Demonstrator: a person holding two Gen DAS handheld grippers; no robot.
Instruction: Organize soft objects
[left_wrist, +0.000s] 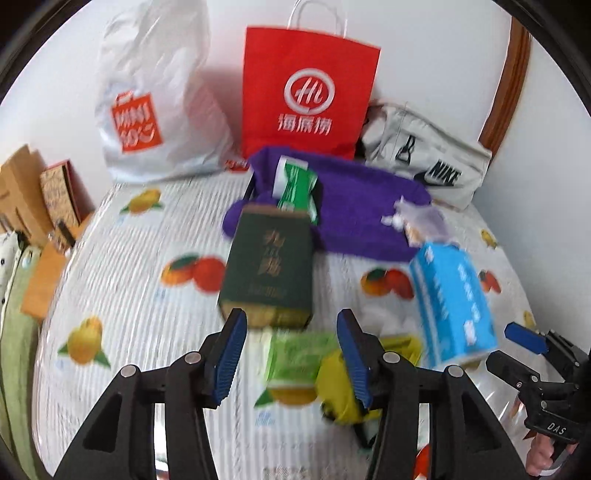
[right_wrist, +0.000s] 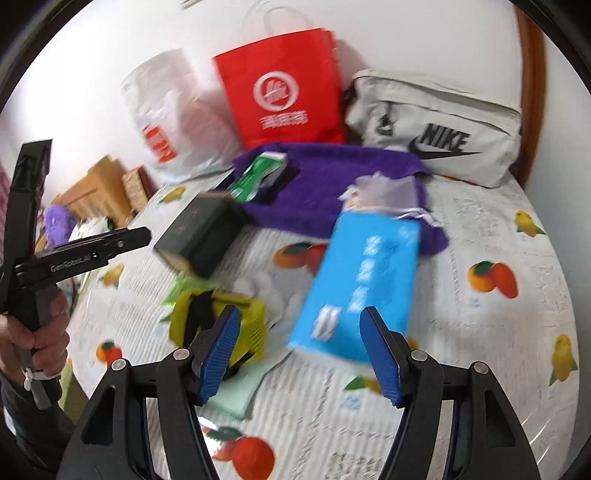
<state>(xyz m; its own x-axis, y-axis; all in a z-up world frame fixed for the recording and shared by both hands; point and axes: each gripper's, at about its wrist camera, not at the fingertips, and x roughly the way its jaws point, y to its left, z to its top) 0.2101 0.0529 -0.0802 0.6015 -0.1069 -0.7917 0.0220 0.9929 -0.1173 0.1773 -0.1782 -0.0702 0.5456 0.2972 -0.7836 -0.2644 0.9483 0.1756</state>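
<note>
Two grippers over a fruit-print bedspread (left_wrist: 122, 280), both with jaws apart and gripping nothing. Left gripper (left_wrist: 291, 350) parted to a middling gap, hovering above a light green pack (left_wrist: 295, 356) and a yellow-and-black folded thing (left_wrist: 340, 387), pads not touching either. Dark green box (left_wrist: 269, 273) just past its fingertips, toward the middle of the bed. Right gripper (right_wrist: 301, 354) spread wider, blue tissue pack (right_wrist: 362, 280) just beyond its fingertips and between their lines, not pinched.

Purple towel (left_wrist: 354, 218) spread near the far edge, draped over a tray-like thing; can't tell exactly what's underneath. Green-and-white packet (left_wrist: 295, 188) standing tilted in the hollow of it. Crumpled clear wrapper (left_wrist: 413, 218) on the towel's right end, right beside the tissue pack.

Along the far edge against the wall: white plastic bag (left_wrist: 155, 96), red paper bag (left_wrist: 306, 92), grey Nike bag (right_wrist: 443, 129). Contents of all three hidden.

Only in the right wrist view: hand (right_wrist: 40, 332) gripping the left tool's handle, plus something purple and fuzzy (right_wrist: 57, 221) off the left edge of the bed. Only in the left wrist view: the light green pack in full. Lots of motion blur in both.
</note>
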